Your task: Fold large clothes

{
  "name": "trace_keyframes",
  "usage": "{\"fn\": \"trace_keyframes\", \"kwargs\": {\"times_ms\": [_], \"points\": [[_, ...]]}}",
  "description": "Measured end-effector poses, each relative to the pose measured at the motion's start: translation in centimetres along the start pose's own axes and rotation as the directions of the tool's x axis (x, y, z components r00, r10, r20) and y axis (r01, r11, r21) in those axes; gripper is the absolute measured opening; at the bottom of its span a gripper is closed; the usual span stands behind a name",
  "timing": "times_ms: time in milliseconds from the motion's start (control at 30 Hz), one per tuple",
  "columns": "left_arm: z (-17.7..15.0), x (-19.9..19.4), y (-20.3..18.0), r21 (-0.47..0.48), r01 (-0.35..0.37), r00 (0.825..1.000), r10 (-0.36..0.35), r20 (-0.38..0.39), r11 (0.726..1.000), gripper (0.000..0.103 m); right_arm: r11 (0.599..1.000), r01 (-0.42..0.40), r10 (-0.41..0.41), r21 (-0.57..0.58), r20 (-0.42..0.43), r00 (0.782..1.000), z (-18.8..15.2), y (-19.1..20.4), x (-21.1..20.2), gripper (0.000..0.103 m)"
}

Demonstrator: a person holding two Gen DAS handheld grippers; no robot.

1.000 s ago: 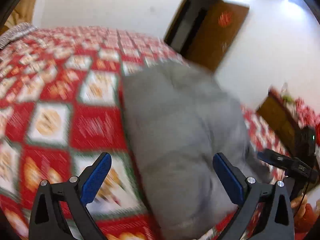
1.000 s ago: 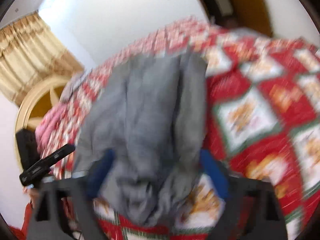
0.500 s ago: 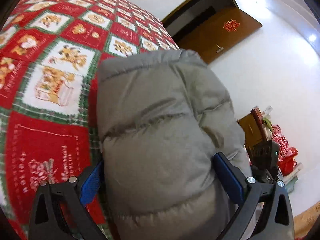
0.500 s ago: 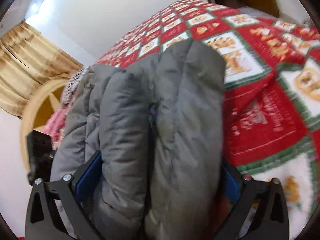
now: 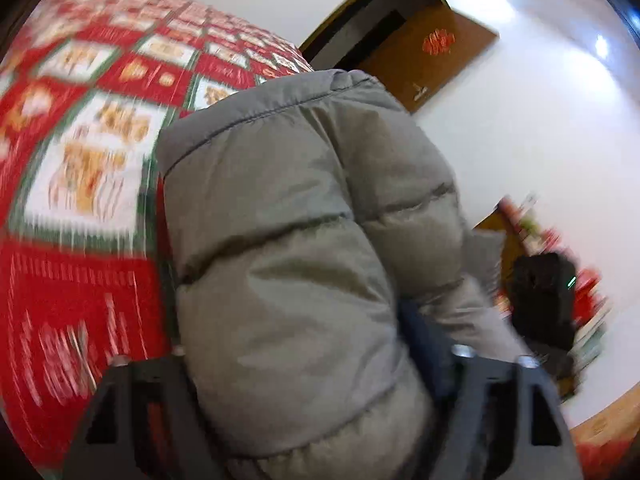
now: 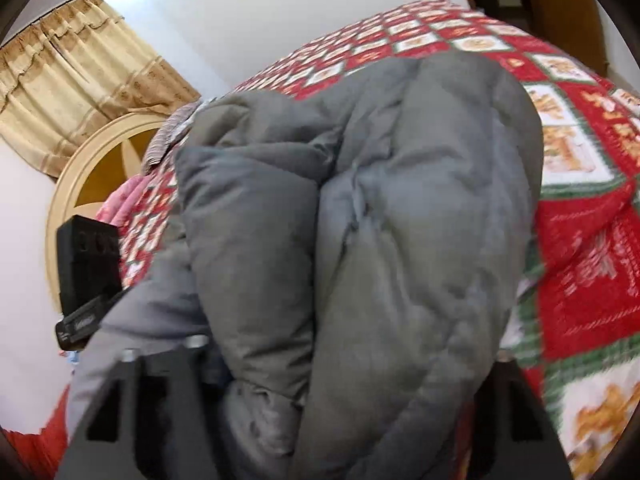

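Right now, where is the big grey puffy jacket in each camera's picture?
Left wrist view: the grey puffy jacket fills the middle, bulging between the left gripper jaws.
Right wrist view: the jacket fills the middle, bunched between the right gripper jaws.
Shared landmark: the red patterned bedspread beneath it.

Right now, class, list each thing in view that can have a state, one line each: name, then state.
Grey puffer jacket: bundled up, lying on the bed, gripped at both ends.
Left tongs: just closing, squeezing the jacket.
Right tongs: just closing, squeezing the jacket.
Door: open.
Curtain: drawn.
Bedspread: spread flat over the bed.
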State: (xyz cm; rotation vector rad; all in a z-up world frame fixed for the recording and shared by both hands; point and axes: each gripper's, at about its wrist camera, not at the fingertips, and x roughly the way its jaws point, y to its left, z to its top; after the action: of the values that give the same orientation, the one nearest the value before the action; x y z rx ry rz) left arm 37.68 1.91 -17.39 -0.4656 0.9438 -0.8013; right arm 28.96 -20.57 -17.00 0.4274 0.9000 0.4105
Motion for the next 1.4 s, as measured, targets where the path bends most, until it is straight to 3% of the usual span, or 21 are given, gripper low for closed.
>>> {"fn": "trace_keyframes", "kwargs": {"times_ms": [100, 267, 467, 567, 933, 1100, 1233, 1400], "points": [[-2.0, -2.7, -0.5, -0.014, 0.005, 1.000, -0.005, 0.015, 1.000, 0.067, 1.000, -0.024, 0.024, -0.015, -0.013, 1.000, -1.4, 1.2, -1.3, 0.044], [-4.7, -6.8, -2.2, -0.028, 0.041, 0.997, -0.039, 0.062, 0.999, 0.067, 0.988, -0.145, 0.142, 0.055, 0.040, 0.989, -3.5, 1.7, -4.7, 0.041], [-5.7, -8.4, -7.5, 0.075, -0.101, 0.993, 0.096, 0.065, 0.992, 0.065, 0.988, -0.138, 0.132, 0.072, 0.085, 0.988, -4.8, 2.0, -6.5, 0.040], [-6.6, -8.4, -8.3, 0.100, -0.165, 0.985, 0.159, 0.061, 0.981, 0.064, 0.984, -0.143, 0.135, 0.104, 0.080, 0.988, -5.2, 1.0, -6.4, 0.040], [-8.8, -9.4, -8.8, 0.099, -0.271, 0.962, 0.268, 0.048, 0.957, 0.061, 0.993, -0.079, 0.073, 0.093, 0.072, 0.995, -6.2, 2.1, -7.3, 0.038], [-7.9, -9.8, -10.7, 0.126, -0.265, 0.963, 0.256, 0.081, 0.956, 0.061, 0.996, -0.079, 0.072, 0.046, 0.130, 0.989, -5.2, 3.4, -10.2, 0.035], [-6.1, -9.7, -13.6, 0.164, -0.212, 0.974, 0.195, 0.114, 0.963, 0.061, 0.998, -0.056, 0.054, 0.002, 0.207, 0.977, -3.5, 3.9, -14.0, 0.035], [-3.0, -7.1, -17.9, 0.239, -0.138, 0.986, 0.111, 0.124, 0.961, 0.061, 0.999, 0.033, -0.024, -0.025, 0.297, 0.955, -0.8, 2.7, -19.8, 0.035]]}}
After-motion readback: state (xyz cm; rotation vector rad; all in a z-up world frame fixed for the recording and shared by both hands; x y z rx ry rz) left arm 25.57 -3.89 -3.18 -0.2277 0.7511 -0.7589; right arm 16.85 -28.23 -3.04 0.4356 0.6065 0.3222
